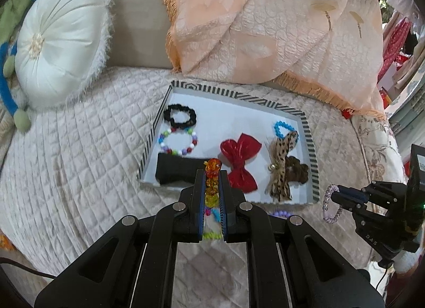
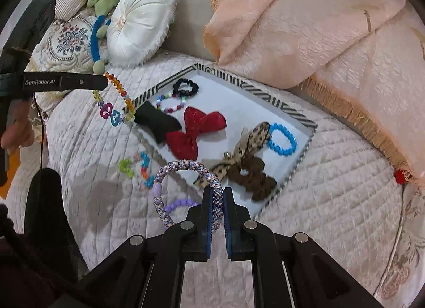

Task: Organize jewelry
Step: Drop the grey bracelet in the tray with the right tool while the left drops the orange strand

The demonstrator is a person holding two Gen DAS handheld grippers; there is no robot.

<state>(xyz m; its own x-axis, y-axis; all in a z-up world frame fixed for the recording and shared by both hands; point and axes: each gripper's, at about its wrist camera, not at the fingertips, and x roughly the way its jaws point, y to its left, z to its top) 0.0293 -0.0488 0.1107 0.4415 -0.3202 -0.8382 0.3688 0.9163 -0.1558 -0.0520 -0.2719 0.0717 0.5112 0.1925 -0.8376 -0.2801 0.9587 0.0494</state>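
A striped-rim tray (image 1: 308, 132) (image 2: 305, 122) lies on the quilted sofa seat and holds hair ties, bows and bead bracelets. My left gripper (image 1: 211, 174) is shut on an amber and yellow bead necklace (image 1: 211, 185), held above the tray's near edge; the right wrist view shows the necklace (image 2: 124, 98) hanging from it with pink and blue charms. My right gripper (image 2: 217, 192) is shut on a lilac woven bracelet (image 2: 183, 167), held above the seat right of the tray; it also shows in the left wrist view (image 1: 329, 203).
In the tray: black scrunchie (image 1: 179, 116), multicolour bead bracelet (image 1: 178, 141), black cloth (image 1: 176, 171), red bow (image 1: 240, 160), leopard bow (image 1: 280, 164), brown scrunchie (image 1: 298, 171), blue bead bracelet (image 2: 282, 139). On the seat: colourful bead bracelet (image 2: 135, 168), purple bead bracelet (image 2: 180, 204). White round cushion (image 1: 58, 42), peach blanket (image 1: 265, 24).
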